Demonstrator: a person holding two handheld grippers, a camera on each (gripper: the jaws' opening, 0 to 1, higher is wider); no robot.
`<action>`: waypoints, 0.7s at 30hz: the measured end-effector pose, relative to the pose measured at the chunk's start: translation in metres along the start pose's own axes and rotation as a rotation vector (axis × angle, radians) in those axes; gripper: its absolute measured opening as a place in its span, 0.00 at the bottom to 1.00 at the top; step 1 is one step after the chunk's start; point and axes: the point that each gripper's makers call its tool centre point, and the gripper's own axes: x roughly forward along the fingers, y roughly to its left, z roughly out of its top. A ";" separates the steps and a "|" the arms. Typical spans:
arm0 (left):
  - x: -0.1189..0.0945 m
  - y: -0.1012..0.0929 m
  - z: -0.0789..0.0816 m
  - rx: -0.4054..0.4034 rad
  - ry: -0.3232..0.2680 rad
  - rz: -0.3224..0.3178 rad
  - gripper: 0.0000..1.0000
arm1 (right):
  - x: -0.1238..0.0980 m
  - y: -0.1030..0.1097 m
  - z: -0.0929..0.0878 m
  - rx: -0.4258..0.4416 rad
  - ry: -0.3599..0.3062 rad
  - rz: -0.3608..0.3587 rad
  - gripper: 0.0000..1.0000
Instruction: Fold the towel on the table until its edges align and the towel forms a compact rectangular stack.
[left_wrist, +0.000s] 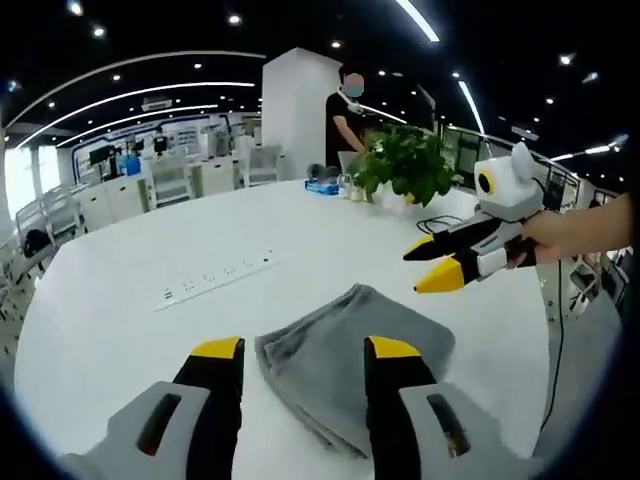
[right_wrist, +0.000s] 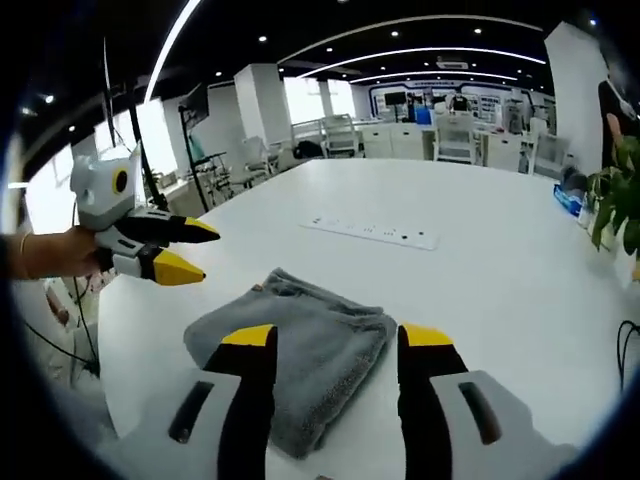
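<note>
In the left gripper view, the left hand-held gripper (left_wrist: 303, 352) gapes wide, holding nothing, above the folded grey towel (left_wrist: 350, 345) on the white tabletop (left_wrist: 120, 320). Beyond, to its right, the right hand-held gripper (left_wrist: 428, 265) hovers slightly parted and empty, before a potted plant (left_wrist: 405, 165).

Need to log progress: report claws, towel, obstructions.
Both claws open, empty: left claw, right claw. Towel folded, compact gray stack on table. Power strip beyond towel, not in the way.
</note>
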 end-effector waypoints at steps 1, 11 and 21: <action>-0.003 -0.002 0.000 0.005 -0.001 -0.002 0.57 | -0.003 0.003 -0.001 -0.005 0.001 0.004 0.49; -0.044 -0.011 -0.007 -0.011 -0.018 0.010 0.69 | -0.028 0.014 -0.022 0.000 0.030 -0.003 0.56; -0.065 -0.028 -0.015 -0.011 -0.024 0.016 0.70 | -0.049 0.030 -0.026 -0.016 0.022 -0.005 0.58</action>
